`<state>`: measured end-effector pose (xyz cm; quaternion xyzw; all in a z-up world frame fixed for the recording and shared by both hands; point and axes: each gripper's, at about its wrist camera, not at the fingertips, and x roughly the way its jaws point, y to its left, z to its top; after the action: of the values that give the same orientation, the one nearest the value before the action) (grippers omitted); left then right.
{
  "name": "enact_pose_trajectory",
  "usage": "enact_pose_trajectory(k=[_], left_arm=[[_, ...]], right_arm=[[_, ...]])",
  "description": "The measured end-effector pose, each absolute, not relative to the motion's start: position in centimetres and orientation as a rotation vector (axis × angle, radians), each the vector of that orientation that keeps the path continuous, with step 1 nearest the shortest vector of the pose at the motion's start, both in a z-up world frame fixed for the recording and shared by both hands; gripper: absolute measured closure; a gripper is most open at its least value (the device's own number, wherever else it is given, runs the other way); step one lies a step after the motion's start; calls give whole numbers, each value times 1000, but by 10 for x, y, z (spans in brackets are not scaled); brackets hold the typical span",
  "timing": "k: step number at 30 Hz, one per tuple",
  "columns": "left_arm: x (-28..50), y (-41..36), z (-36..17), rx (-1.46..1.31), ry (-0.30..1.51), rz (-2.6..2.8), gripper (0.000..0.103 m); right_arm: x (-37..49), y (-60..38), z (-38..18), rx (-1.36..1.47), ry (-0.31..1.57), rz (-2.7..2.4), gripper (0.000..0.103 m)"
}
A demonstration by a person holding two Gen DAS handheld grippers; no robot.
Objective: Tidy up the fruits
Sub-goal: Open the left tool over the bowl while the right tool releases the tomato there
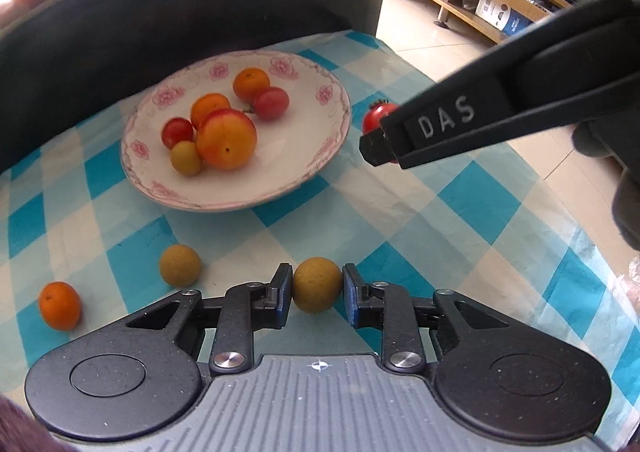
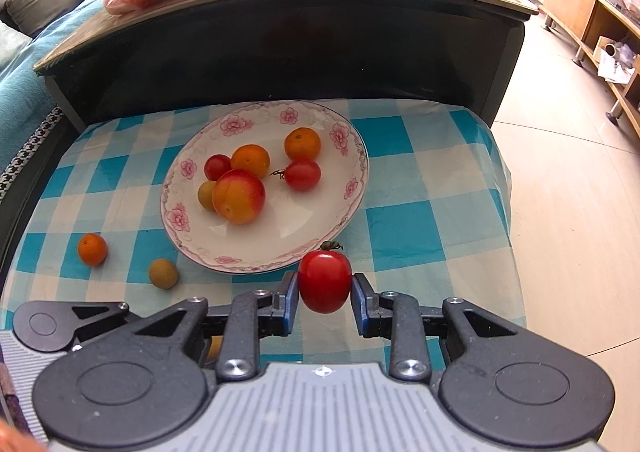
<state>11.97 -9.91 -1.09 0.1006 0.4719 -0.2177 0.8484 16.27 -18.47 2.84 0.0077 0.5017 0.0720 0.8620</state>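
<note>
Loose fruit lies on the checked cloth (image 2: 420, 180) because the floral plate (image 2: 344, 212) is the collecting spot — six pcs already in it. Left gripper (image 1: 317, 290), narrow, pinches a tan-green round fruit (image 1: 317, 284) nr the cloth's front. Right gripper (image 2: 325, 298), likewise narrow, clamps a red cherry tomato (image 2: 325, 280) just beside the plate rim.

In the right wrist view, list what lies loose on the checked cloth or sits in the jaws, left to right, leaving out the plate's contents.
Small orange → yellow-green fruit → red tomato, clamped in the right gripper just in front of the flowered plate.
</note>
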Motion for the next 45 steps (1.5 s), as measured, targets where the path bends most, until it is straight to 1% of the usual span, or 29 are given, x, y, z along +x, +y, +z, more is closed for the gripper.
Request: enact_pose_trajectory(k=[5, 10, 15, 22, 26, 31, 45], left_arm=[[127, -90, 10, 171, 957, -442, 69], [152, -77, 26, 133, 918, -388, 69], [177, -78, 26, 128, 913, -346, 69], [186, -77, 21, 118, 925, -335, 68], [186, -74, 19, 116, 928, -324, 68], [188, -69, 21, 103, 925, -317, 65], [173, -45, 35, 93, 897, -282, 60]], right_arm=[[165, -187, 28, 20, 1052, 142, 72], [172, -186, 34, 31, 1030, 143, 72], [183, -180, 31, 32, 1030, 151, 72], [196, -174, 21, 27, 1037, 156, 72], [201, -175, 18, 38, 1038, 156, 71], [202, -171, 17, 38, 1029, 158, 71], [189, -163, 35, 40, 983, 167, 71]])
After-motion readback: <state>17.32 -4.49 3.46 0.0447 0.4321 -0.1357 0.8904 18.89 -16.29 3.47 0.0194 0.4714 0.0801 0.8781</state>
